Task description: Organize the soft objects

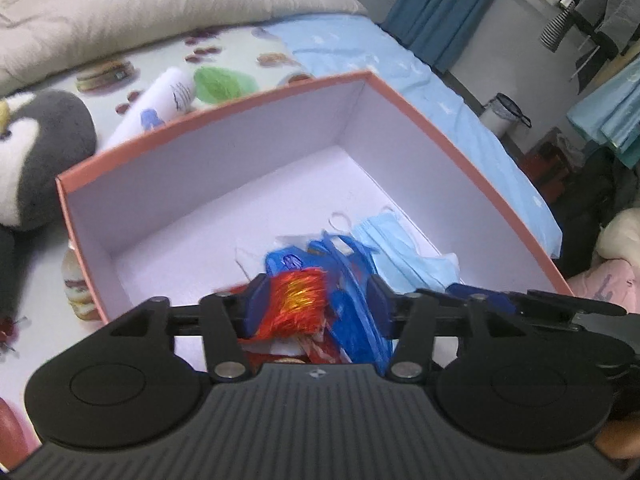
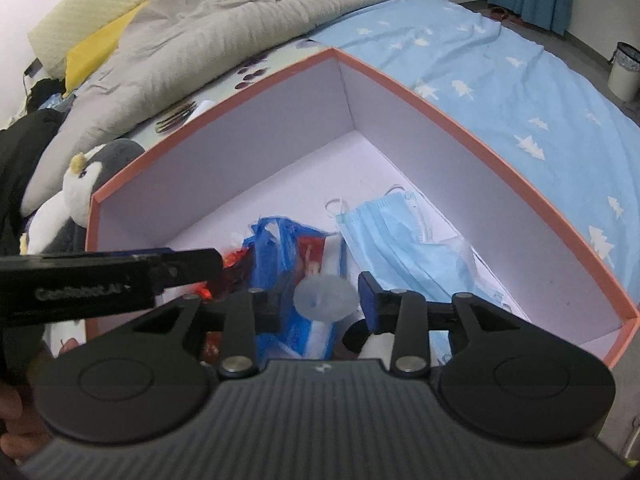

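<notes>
A pink-rimmed box (image 1: 400, 96) (image 2: 440, 112) with white walls sits on the bed. Inside it lie a light blue face mask (image 1: 400, 248) (image 2: 392, 240) and a crumpled blue plastic bag (image 1: 352, 312) (image 2: 276, 240). My left gripper (image 1: 318, 304) hangs low over the box's near side. A red tinsel bundle (image 1: 298, 302) and part of the bag lie between its spread fingers, with no clear squeeze on them. My right gripper (image 2: 322, 300) is beside it, open, with a translucent round piece (image 2: 324, 298) loose between the fingers and a gap on each side.
A grey and white penguin plush (image 1: 36, 152) (image 2: 84, 184) lies left of the box. A white tube (image 1: 160, 100) lies behind the box. A beige quilt (image 1: 160, 8) is heaped at the back. Right of the box is blue sheet (image 2: 520, 100); a bin (image 2: 624, 72) stands on the floor.
</notes>
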`<state>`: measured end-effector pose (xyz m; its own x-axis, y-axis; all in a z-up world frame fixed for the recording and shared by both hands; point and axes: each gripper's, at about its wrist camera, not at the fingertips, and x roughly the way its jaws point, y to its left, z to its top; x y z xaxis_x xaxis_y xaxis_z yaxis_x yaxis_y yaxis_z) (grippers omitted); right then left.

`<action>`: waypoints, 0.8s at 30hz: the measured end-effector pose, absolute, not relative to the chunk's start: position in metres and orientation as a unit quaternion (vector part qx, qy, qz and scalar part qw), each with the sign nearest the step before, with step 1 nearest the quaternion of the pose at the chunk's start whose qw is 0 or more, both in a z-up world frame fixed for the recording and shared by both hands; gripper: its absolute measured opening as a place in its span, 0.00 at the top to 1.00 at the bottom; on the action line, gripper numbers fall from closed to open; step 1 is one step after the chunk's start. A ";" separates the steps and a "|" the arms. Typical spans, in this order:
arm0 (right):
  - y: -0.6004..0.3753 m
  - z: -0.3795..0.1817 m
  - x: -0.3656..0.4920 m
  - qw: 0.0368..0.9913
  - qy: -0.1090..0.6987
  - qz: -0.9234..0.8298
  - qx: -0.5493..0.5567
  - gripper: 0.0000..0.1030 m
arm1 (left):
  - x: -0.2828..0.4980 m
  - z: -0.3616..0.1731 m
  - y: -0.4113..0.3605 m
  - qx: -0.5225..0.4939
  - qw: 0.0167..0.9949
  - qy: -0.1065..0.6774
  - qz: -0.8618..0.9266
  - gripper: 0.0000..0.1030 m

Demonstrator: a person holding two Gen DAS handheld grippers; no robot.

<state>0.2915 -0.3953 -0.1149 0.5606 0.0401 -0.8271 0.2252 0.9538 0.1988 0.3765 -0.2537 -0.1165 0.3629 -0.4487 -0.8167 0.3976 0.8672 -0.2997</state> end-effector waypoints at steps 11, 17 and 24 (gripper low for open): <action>-0.386 -0.071 0.260 0.898 0.417 -0.040 0.134 0.58 | 0.333 -0.062 -0.238 -0.027 0.850 0.453 -0.265 0.42; -0.372 -0.040 0.229 0.913 0.387 -0.033 0.124 0.58 | 0.290 -0.029 -0.223 -0.034 0.864 0.425 -0.268 0.42; -0.353 -0.009 0.189 0.929 0.351 -0.029 0.113 0.58 | 0.242 0.003 -0.194 -0.037 0.880 0.395 -0.260 0.42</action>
<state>0.1893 -0.3529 -0.0089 0.7521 0.0254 -0.6586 0.1334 0.9727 0.1899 0.2420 -0.1939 0.0034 0.5526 -0.4862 -0.6769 0.4277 0.8626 -0.2704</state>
